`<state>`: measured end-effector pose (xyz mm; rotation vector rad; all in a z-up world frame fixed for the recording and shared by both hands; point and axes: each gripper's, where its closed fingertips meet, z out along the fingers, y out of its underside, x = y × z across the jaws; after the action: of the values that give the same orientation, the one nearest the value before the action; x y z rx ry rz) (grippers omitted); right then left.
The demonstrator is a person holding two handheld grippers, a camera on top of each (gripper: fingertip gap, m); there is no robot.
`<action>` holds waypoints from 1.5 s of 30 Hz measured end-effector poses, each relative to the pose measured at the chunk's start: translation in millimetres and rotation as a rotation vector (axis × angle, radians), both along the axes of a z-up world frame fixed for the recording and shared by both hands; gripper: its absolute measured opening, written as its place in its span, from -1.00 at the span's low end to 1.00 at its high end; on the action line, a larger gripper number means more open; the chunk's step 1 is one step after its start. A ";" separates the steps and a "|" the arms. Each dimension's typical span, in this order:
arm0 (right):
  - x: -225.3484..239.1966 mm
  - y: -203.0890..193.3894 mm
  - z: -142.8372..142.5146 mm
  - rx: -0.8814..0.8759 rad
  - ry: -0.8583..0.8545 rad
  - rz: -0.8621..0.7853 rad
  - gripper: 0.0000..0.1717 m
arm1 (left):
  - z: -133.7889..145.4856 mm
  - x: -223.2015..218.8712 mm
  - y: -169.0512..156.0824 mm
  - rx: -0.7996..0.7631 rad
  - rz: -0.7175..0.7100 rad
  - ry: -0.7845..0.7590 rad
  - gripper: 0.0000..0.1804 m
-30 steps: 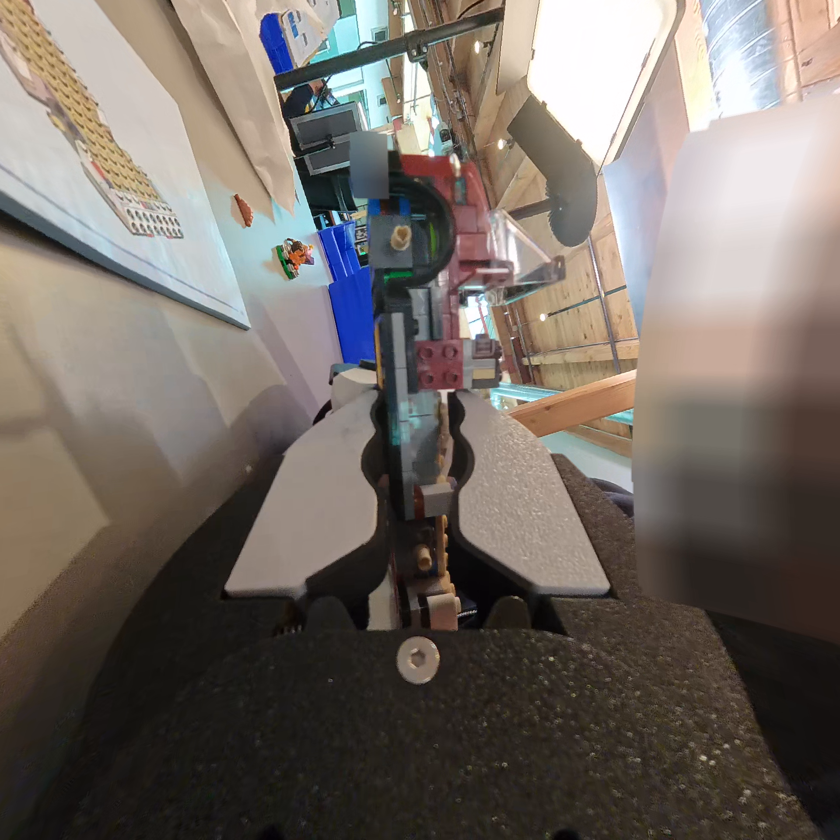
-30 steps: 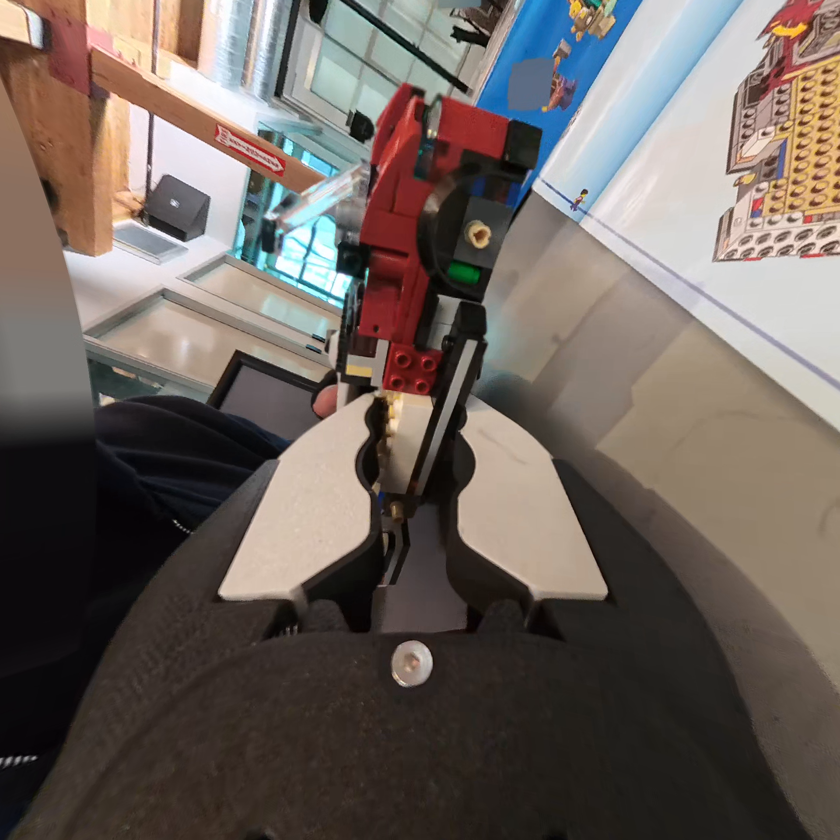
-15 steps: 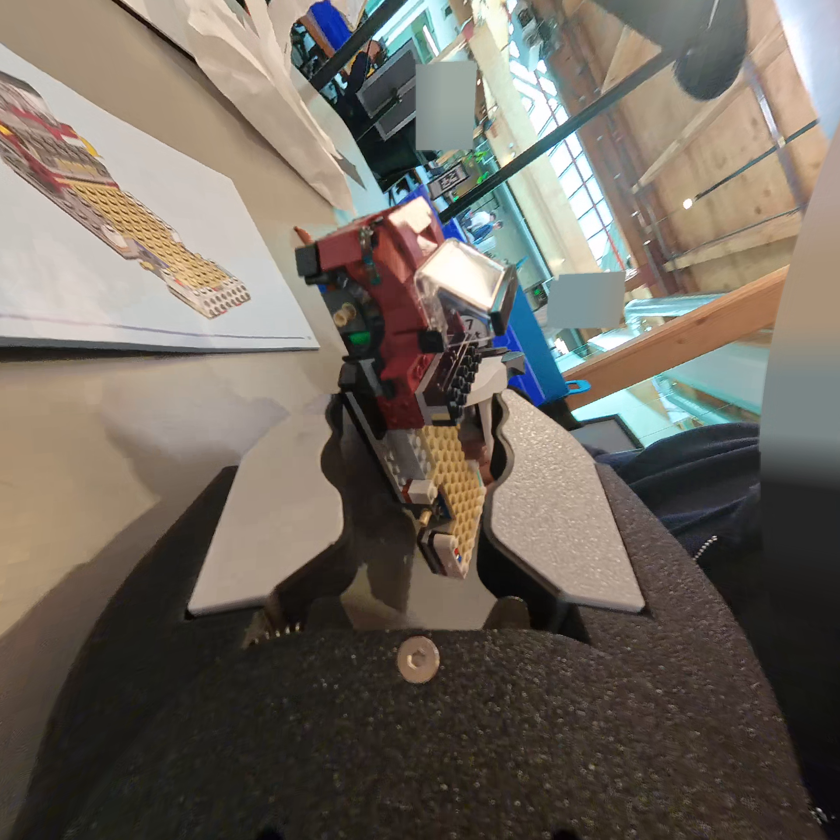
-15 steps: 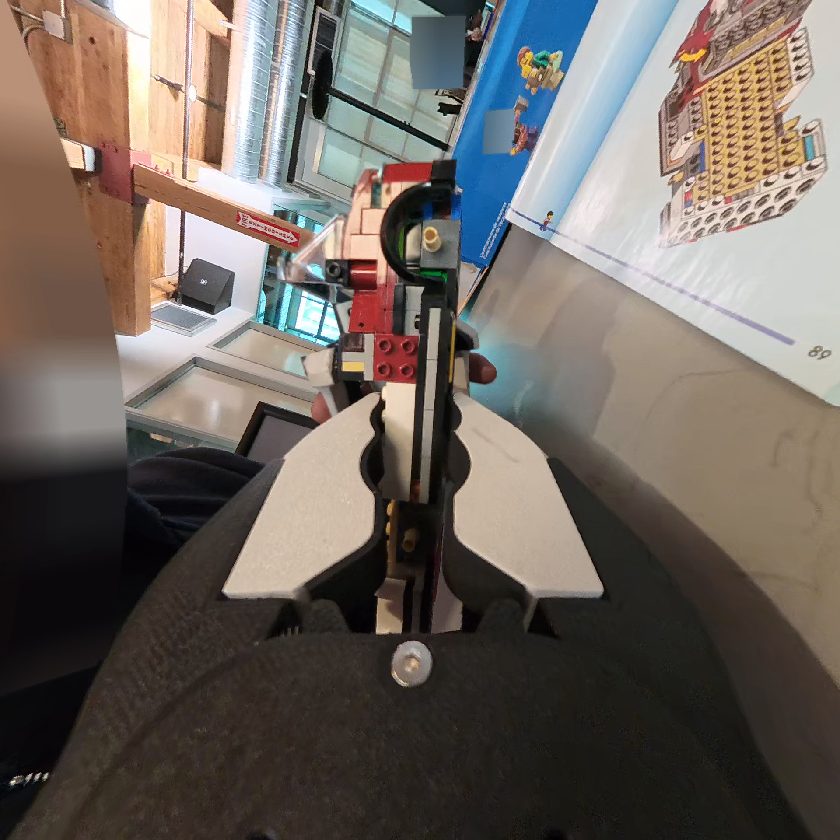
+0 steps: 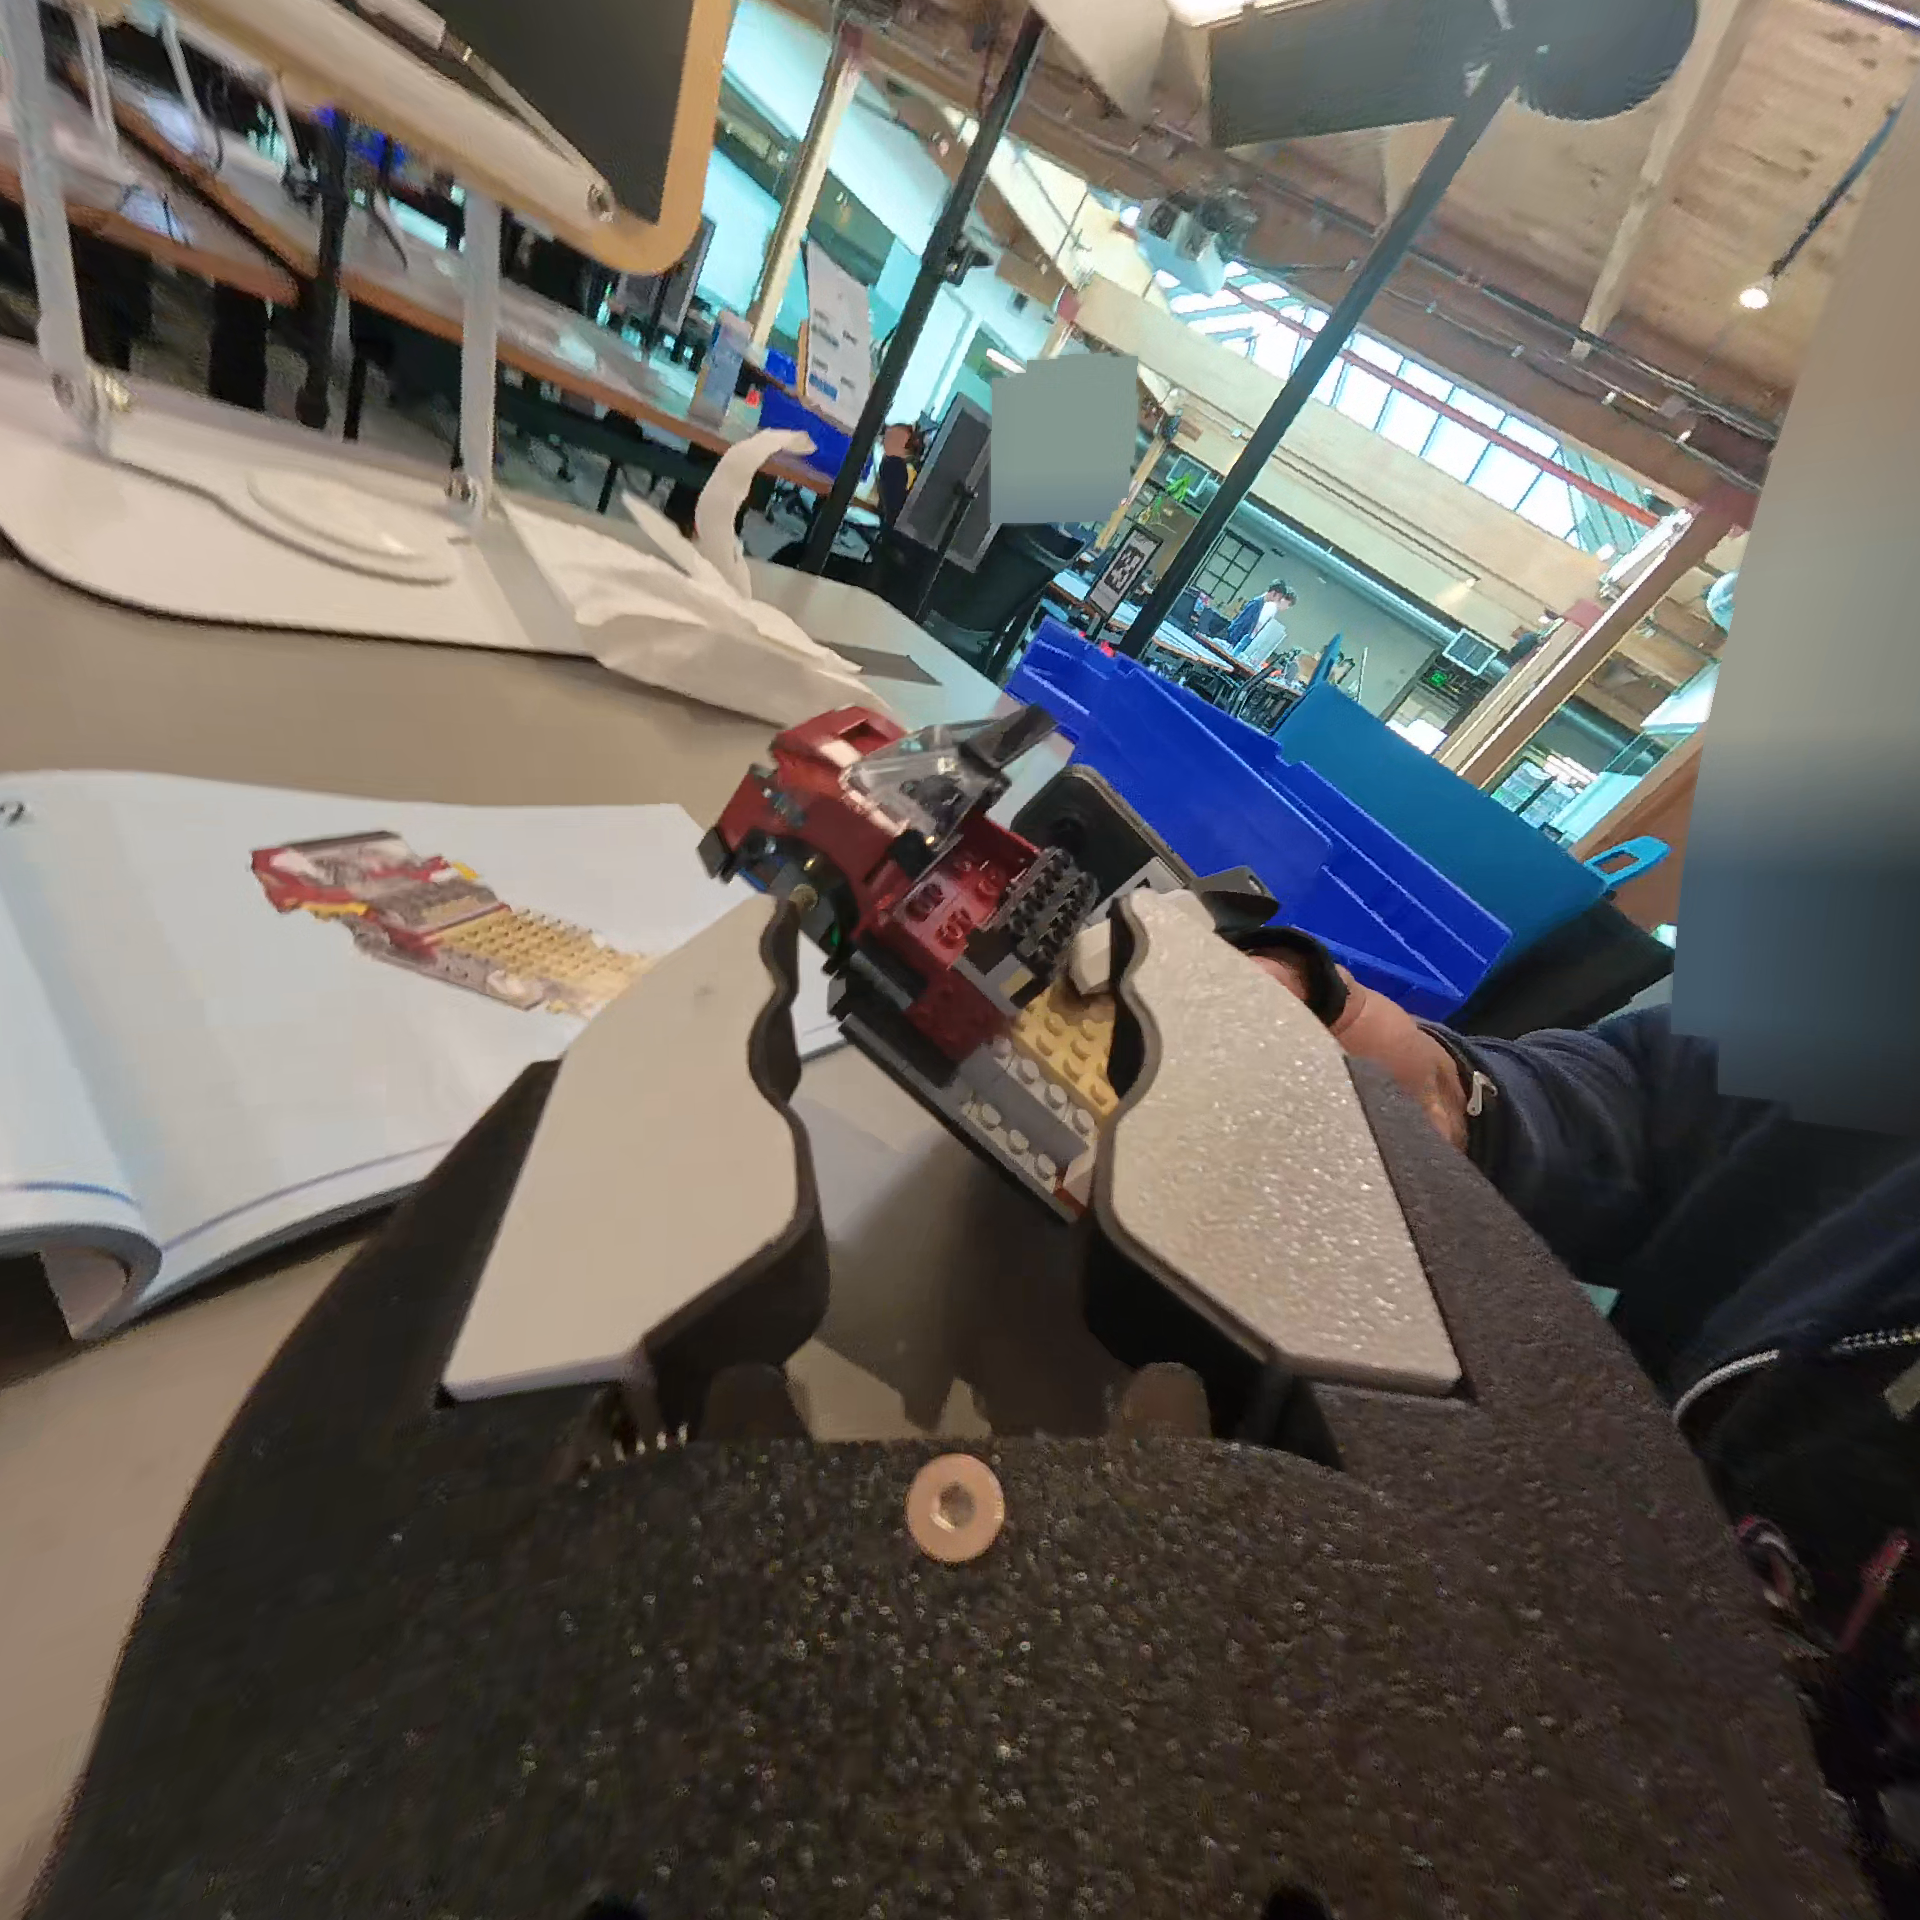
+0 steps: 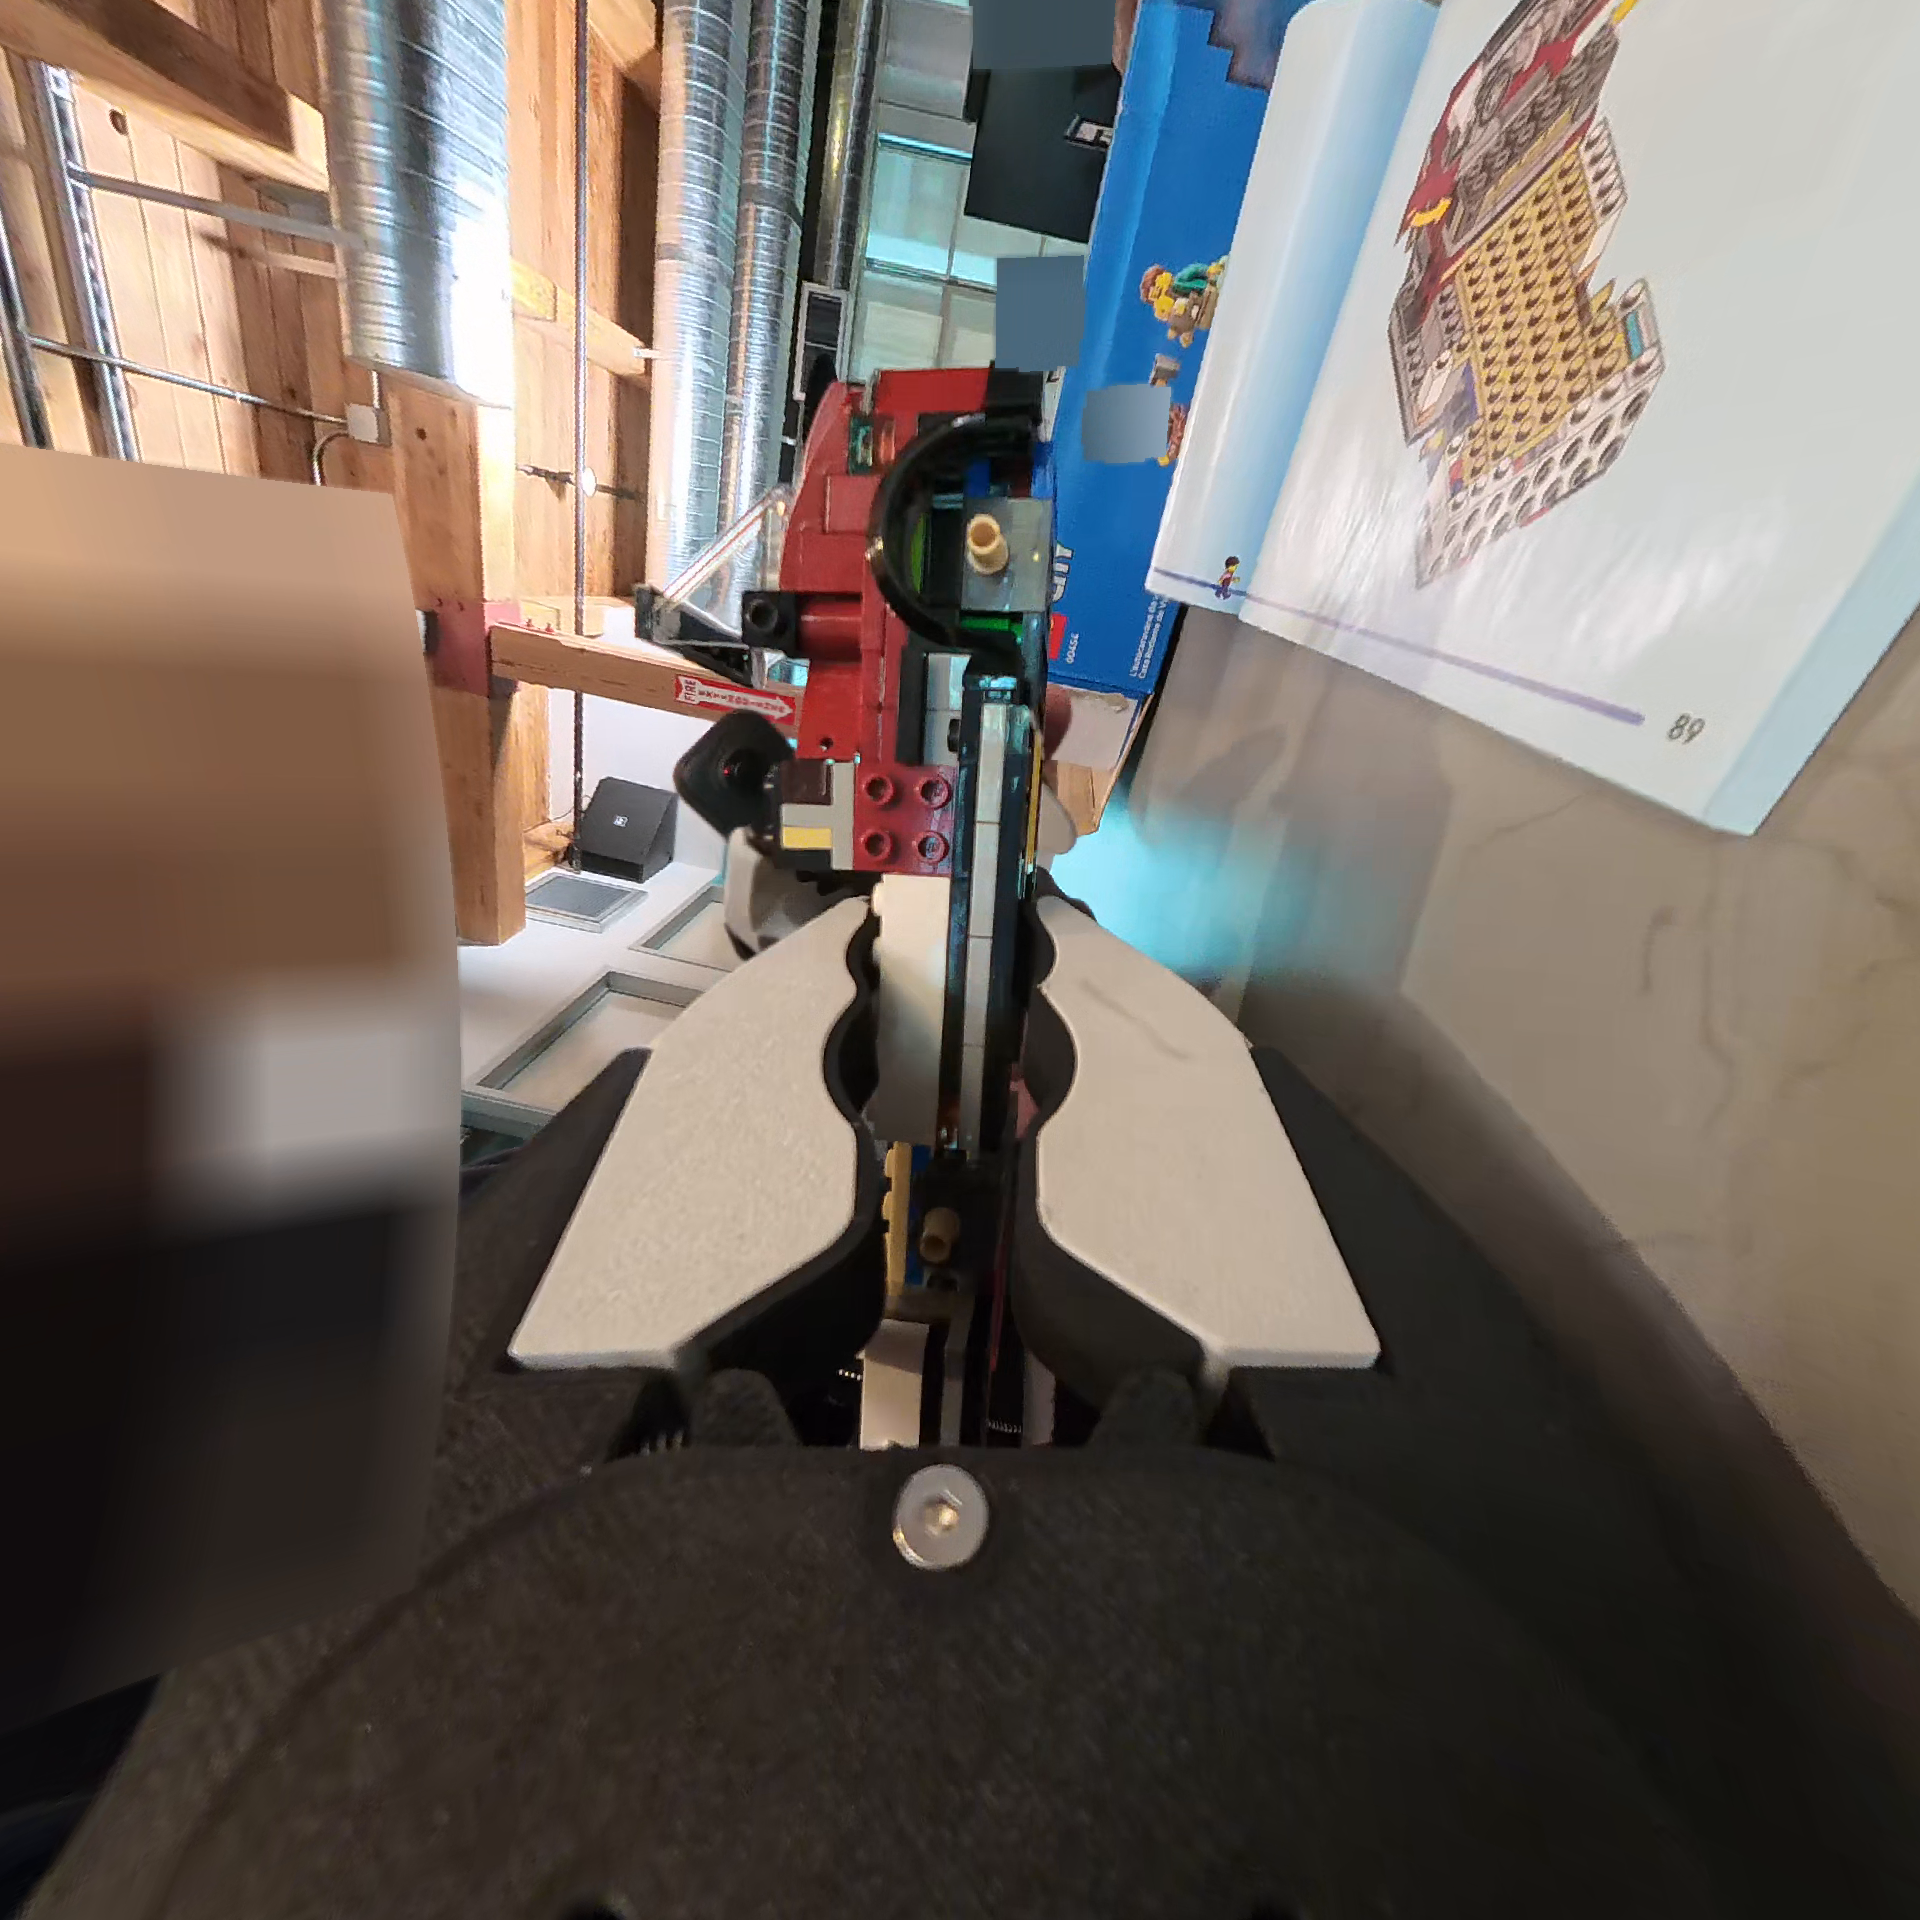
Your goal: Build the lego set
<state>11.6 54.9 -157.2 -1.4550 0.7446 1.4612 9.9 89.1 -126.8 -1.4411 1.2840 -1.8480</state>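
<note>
1. Right gripper (image 6: 951, 935): we see both pale fingers (image 6: 769, 1091) pinching the brick model (image 6: 914, 665) on its flat base, which runs edge-on between the pads. Both pads sit flush against the plates; the dark-red cab end stands out beyond the fingertips.

2. Left gripper (image 5: 940, 935): its fingers (image 5: 665, 1122) are spread wide. The same brick model (image 5: 925, 914) lies tilted in the gap. The right finger overlaps the tan studded plate at its edge; the left fingertip is just beside a small tan pin on the model's side. We cannot tell whether either pad presses on it, and open table shows between the left pad and the model lower down.

3. Model: dark red body, clear windscreen piece on top, black studded part behind it, grey and tan plates below. It is held clear of the grey table (image 5: 312, 707).

4. Around it: an open instruction booklet (image 5: 208, 1039) lies on the table to the left, showing a printed picture of a similar build. Crumpled white paper (image 5: 707, 613) lies further back. A blue bin (image 5: 1299, 810) stands just behind the model.

5. A dark sleeve (image 5: 1610, 1132) and a hand come in from the right, behind the left gripper's right finger.
</note>
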 end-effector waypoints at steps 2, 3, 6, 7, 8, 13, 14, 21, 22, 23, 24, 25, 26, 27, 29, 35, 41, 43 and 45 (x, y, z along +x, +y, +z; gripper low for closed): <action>-1.2 0.1 0.0 0.001 0.016 -0.004 -0.72 | 2.2 0.8 -2.8 0.050 0.012 -0.020 -0.42; -1.3 0.1 0.2 0.002 0.025 -0.007 -0.72 | 1.5 1.3 -4.7 0.071 0.012 -0.016 -0.44; -0.5 -0.1 0.1 0.001 0.036 -0.017 -0.72 | 0.5 1.3 -8.3 0.141 0.033 -0.010 -0.45; 0.2 0.0 -0.1 -0.002 0.037 -0.021 -0.72 | -1.2 2.1 -8.4 0.174 0.048 0.002 -0.45; 0.7 0.0 0.0 -0.001 0.040 -0.025 -0.72 | -2.5 2.7 -8.6 0.208 0.064 0.009 -0.46; 1.2 0.2 0.2 0.001 0.046 -0.028 -0.72 | -7.3 4.2 -9.5 0.316 0.111 0.039 -0.45; 1.1 0.2 0.6 0.004 0.047 -0.029 -0.72 | -8.0 4.4 -9.3 0.320 0.114 0.045 -0.44; -0.3 0.7 1.2 0.009 0.044 -0.025 -0.71 | -9.2 6.3 -6.3 0.345 0.147 0.054 -0.46; -0.6 0.9 1.0 0.008 0.044 -0.025 -0.71 | -9.8 6.6 -7.3 0.350 0.142 0.057 -0.46; -0.9 1.0 0.9 0.008 0.043 -0.024 -0.71 | -10.2 6.9 -7.9 0.357 0.142 0.059 -0.47; -0.8 1.0 0.9 0.008 0.041 -0.026 -0.72 | -10.2 7.2 -7.7 0.364 0.148 0.058 -0.47; -0.5 1.1 1.0 0.009 0.041 -0.027 -0.72 | -10.0 7.5 -7.7 0.371 0.153 0.057 -0.48; -0.5 1.0 1.1 0.009 0.042 -0.028 -0.72 | -10.0 7.7 -7.4 0.378 0.160 0.057 -0.48; -0.5 1.0 1.1 0.009 0.042 -0.028 -0.72 | -9.8 7.8 -7.4 0.384 0.165 0.055 -0.48; -0.6 0.9 1.3 0.011 0.038 -0.029 -0.72 | -9.1 7.6 -8.1 0.400 0.171 0.047 -0.49; -4.2 1.5 1.0 0.008 0.038 -0.022 -0.72 | -7.9 6.2 -12.4 0.412 0.147 0.030 -0.59; -3.4 2.2 0.2 0.000 0.029 -0.029 -0.73 | -9.3 5.5 -14.4 0.490 0.156 0.023 -0.67; -2.8 2.5 -0.5 -0.005 0.029 -0.033 -0.73 | -10.6 5.7 -13.9 0.527 0.167 0.026 -0.69; -2.9 2.7 -0.7 -0.007 0.025 -0.034 -0.73 | -10.9 5.6 -13.5 0.542 0.173 0.025 -0.69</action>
<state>8.6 57.6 -157.8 -1.4248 0.7870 1.4548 15.5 75.5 -137.7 -1.2297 1.4736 -1.2418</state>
